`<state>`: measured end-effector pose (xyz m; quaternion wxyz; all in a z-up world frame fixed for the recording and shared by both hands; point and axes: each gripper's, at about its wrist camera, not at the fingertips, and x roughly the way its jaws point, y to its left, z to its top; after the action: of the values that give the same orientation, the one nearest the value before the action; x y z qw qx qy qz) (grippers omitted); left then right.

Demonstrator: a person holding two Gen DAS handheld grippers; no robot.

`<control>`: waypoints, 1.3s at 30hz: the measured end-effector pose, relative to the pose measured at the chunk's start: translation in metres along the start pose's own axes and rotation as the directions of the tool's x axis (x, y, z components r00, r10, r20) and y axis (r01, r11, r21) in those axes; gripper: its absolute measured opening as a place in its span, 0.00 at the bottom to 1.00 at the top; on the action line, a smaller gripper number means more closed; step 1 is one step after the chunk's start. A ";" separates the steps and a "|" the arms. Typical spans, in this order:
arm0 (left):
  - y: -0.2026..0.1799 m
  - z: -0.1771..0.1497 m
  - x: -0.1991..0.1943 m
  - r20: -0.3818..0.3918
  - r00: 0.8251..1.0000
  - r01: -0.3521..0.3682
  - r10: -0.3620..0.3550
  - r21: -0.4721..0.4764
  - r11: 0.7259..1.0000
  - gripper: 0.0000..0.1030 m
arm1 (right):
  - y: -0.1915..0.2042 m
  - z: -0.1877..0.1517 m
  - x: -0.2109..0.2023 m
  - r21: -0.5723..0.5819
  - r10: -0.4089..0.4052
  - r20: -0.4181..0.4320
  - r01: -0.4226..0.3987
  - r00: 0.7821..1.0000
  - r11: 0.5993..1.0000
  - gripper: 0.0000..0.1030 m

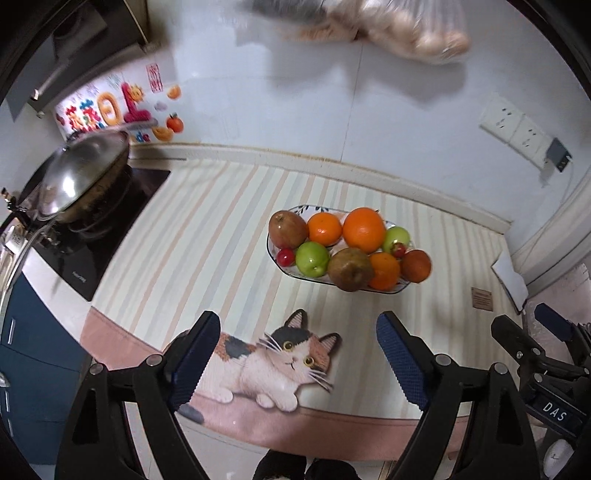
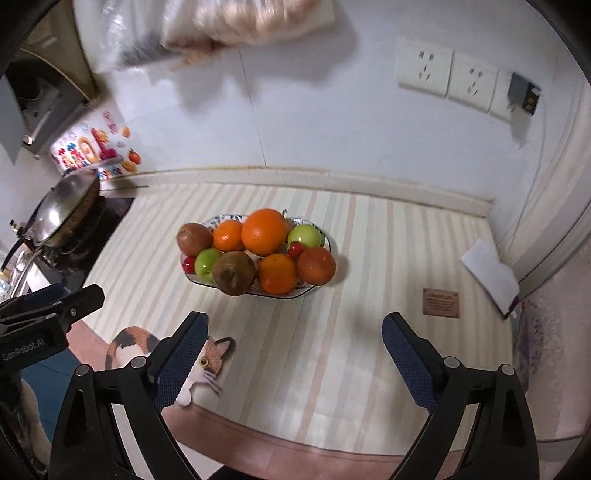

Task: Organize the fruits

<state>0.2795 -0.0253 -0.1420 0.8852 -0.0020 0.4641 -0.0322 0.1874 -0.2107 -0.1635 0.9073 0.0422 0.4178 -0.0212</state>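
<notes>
A white patterned plate sits on the striped mat in the middle of the counter, piled with fruit: a large orange, smaller oranges, green apples, brown pears, a reddish fruit and small red ones. My left gripper is open and empty above the cat picture, short of the plate. My right gripper is open and empty, nearer than the plate.
A lidded wok stands on the black hob at the left. A white notebook and a small brown card lie at the right. Wall sockets and a hanging bag are behind.
</notes>
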 end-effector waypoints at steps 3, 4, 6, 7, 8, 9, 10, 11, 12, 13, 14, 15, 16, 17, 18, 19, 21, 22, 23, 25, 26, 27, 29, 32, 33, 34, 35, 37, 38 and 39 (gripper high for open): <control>-0.008 -0.014 -0.029 0.042 0.999 -0.006 0.006 -0.006 1.000 0.84 | -0.002 -0.009 -0.032 -0.006 0.017 0.037 -0.017 0.999 1.000 0.95; -0.010 -0.018 -0.036 0.053 0.999 -0.003 0.004 -0.007 1.000 0.84 | -0.003 -0.012 -0.044 -0.012 0.022 0.051 -0.021 0.998 1.000 0.95; -0.016 -0.027 -0.055 0.084 0.996 -0.008 0.008 -0.006 1.000 0.84 | -0.004 -0.019 -0.065 -0.023 0.030 0.076 -0.028 0.997 0.999 0.95; -0.018 -0.032 -0.066 0.102 0.995 -0.011 0.011 -0.007 1.000 0.84 | -0.003 -0.022 -0.072 -0.028 0.032 0.084 -0.030 0.996 0.999 0.95; -0.020 -0.036 -0.074 0.116 0.993 -0.013 0.013 -0.005 1.000 0.84 | -0.004 -0.026 -0.085 -0.037 0.034 0.102 -0.030 0.994 0.999 0.95; -0.021 -0.040 -0.081 0.128 0.992 -0.016 0.017 -0.006 1.000 0.84 | -0.004 -0.029 -0.093 -0.043 0.035 0.111 -0.031 0.993 0.999 0.95; -0.023 -0.045 -0.088 0.138 0.990 -0.017 0.018 -0.010 1.000 0.84 | -0.004 -0.032 -0.102 -0.048 0.042 0.120 -0.037 0.992 0.998 0.95; -0.024 -0.051 -0.097 0.151 0.988 -0.018 0.020 -0.017 1.000 0.84 | -0.005 -0.036 -0.112 -0.053 0.050 0.131 -0.043 0.990 0.998 0.95; -0.025 -0.055 -0.104 0.160 0.987 -0.020 0.023 -0.021 1.000 0.84 | -0.005 -0.039 -0.122 -0.064 0.054 0.146 -0.045 0.988 0.997 0.95; -0.026 -0.058 -0.109 0.167 0.986 -0.020 0.024 -0.024 1.000 0.84 | -0.005 -0.042 -0.130 -0.074 0.057 0.155 -0.046 0.986 0.996 0.96; -0.028 -0.063 -0.116 0.174 0.984 -0.021 0.025 -0.028 0.999 0.84 | -0.005 -0.046 -0.142 -0.085 0.062 0.167 -0.049 0.984 0.995 0.96; -0.029 -0.069 -0.123 0.182 0.983 -0.024 0.030 -0.033 0.999 0.84 | -0.005 -0.049 -0.148 -0.090 0.067 0.173 -0.052 0.983 0.995 0.96; -0.031 -0.073 -0.128 0.187 0.982 -0.025 0.031 -0.034 0.999 0.84 | -0.006 -0.052 -0.154 -0.095 0.078 0.176 -0.062 0.981 0.994 0.96; -0.032 -0.079 -0.133 0.192 0.981 -0.027 0.033 -0.037 0.999 0.84 | -0.006 -0.055 -0.160 -0.100 0.088 0.179 -0.071 0.980 0.992 0.96; -0.033 -0.083 -0.139 0.197 0.980 -0.031 0.038 -0.043 0.999 0.84 | -0.007 -0.058 -0.167 -0.105 0.094 0.183 -0.075 0.979 0.992 0.96; -0.035 -0.088 -0.143 0.200 0.979 -0.032 0.041 -0.046 0.998 0.84 | -0.008 -0.061 -0.172 -0.111 0.100 0.185 -0.080 0.978 0.991 0.96; -0.037 -0.097 -0.151 0.204 0.978 -0.039 0.048 -0.052 0.998 0.84 | -0.009 -0.068 -0.183 -0.119 0.117 0.190 -0.095 0.975 0.988 0.96; -0.038 -0.100 -0.154 0.205 0.978 -0.037 0.048 -0.055 0.998 0.84 | -0.009 -0.072 -0.189 -0.126 0.123 0.191 -0.100 0.974 0.987 0.96; -0.039 -0.104 -0.157 0.204 0.978 -0.036 0.047 -0.057 0.998 0.84 | -0.009 -0.073 -0.192 -0.130 0.124 0.192 -0.100 0.974 0.986 0.96; -0.039 -0.109 -0.161 0.203 0.978 -0.037 0.048 -0.057 0.998 0.84 | -0.009 -0.080 -0.199 -0.139 0.128 0.194 -0.102 0.973 0.985 0.96; -0.040 -0.113 -0.164 0.205 0.977 -0.039 0.050 -0.056 0.998 0.84 | -0.009 -0.083 -0.203 -0.141 0.129 0.192 -0.103 0.973 0.985 0.96; -0.040 -0.115 -0.166 0.207 0.977 -0.039 0.050 -0.055 0.998 0.84 | -0.010 -0.085 -0.205 -0.142 0.134 0.190 -0.108 0.973 0.984 0.96; -0.040 -0.119 -0.169 0.208 0.977 -0.038 0.048 -0.052 0.998 0.84 | -0.010 -0.091 -0.209 -0.141 0.132 0.188 -0.107 0.973 0.984 0.96; -0.039 -0.122 -0.173 0.210 0.977 -0.032 0.041 -0.048 0.998 0.84 | -0.012 -0.097 -0.216 -0.129 0.128 0.189 -0.105 0.974 0.986 0.96; -0.038 -0.122 -0.175 0.212 0.976 -0.031 0.040 -0.046 0.998 0.84 | -0.012 -0.097 -0.217 -0.126 0.126 0.188 -0.103 0.974 0.987 0.96; -0.038 -0.122 -0.176 0.217 0.975 -0.033 0.042 -0.043 0.998 0.84 | -0.012 -0.097 -0.218 -0.122 0.126 0.188 -0.104 0.974 0.987 0.96; -0.038 -0.122 -0.177 0.223 0.974 -0.037 0.046 -0.043 0.998 0.84 | -0.012 -0.097 -0.218 -0.119 0.127 0.188 -0.106 0.974 0.987 0.96; -0.036 -0.122 -0.178 0.230 0.972 -0.039 0.048 -0.044 0.998 0.84 | -0.013 -0.097 -0.218 -0.114 0.124 0.193 -0.103 0.973 0.988 0.96; -0.035 -0.121 -0.178 0.231 0.972 -0.039 0.049 -0.046 0.998 0.84 | -0.013 -0.097 -0.218 -0.110 0.123 0.195 -0.103 0.973 0.989 0.96; -0.035 -0.120 -0.177 0.232 0.971 -0.038 0.048 -0.045 0.998 0.84 | -0.013 -0.096 -0.217 -0.108 0.121 0.197 -0.102 0.973 0.989 0.96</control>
<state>0.0782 -0.0462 -0.0638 0.9339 -0.0137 0.3573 -0.0032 -0.0276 -0.2137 -0.0614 0.9459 0.0193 0.3206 0.0460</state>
